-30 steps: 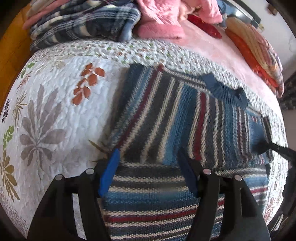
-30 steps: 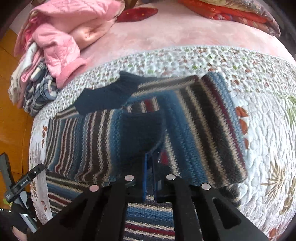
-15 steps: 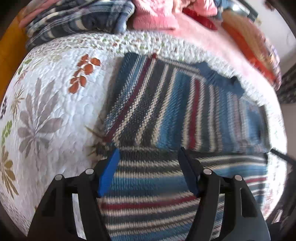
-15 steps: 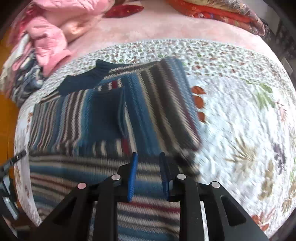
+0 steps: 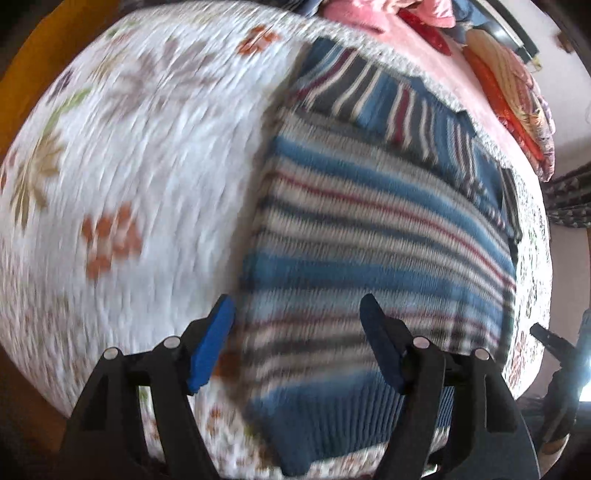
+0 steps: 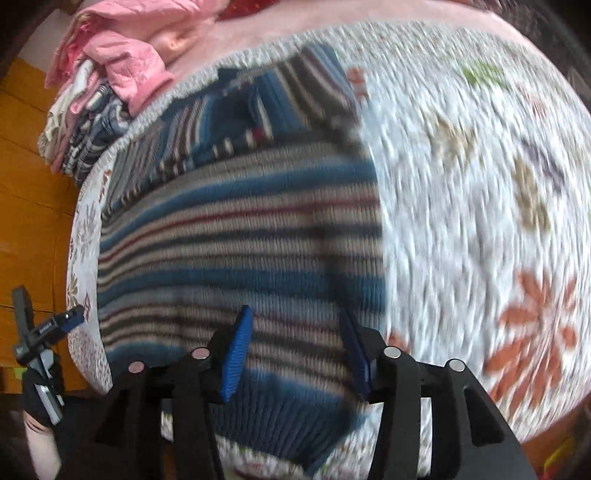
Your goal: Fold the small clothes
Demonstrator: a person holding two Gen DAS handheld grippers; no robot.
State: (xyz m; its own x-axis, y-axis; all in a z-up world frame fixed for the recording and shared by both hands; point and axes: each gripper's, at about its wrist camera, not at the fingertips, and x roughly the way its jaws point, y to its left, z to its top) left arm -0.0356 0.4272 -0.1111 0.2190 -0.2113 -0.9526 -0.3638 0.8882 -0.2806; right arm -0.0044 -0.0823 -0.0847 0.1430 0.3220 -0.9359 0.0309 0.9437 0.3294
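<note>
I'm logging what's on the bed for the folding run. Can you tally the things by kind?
Striped knit sweater: 1
Pile of unfolded clothes: 1
Floral quilt: 1
Pink blanket under it: 1
Grippers, both open: 2, left gripper and right gripper
Total: 6

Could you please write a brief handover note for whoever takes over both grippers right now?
Left gripper: open, holding nothing, over the striped sweater's near left edge.
Right gripper: open, holding nothing, over its near right part.
The sweater lies flat on the floral quilt, sleeves folded in across the far end.
Done: the sleeve folds.
Left: probably grip the ribbed hem at the near edge and fold it toward the far end.
A pile of other clothes sits beyond the quilt.
</note>
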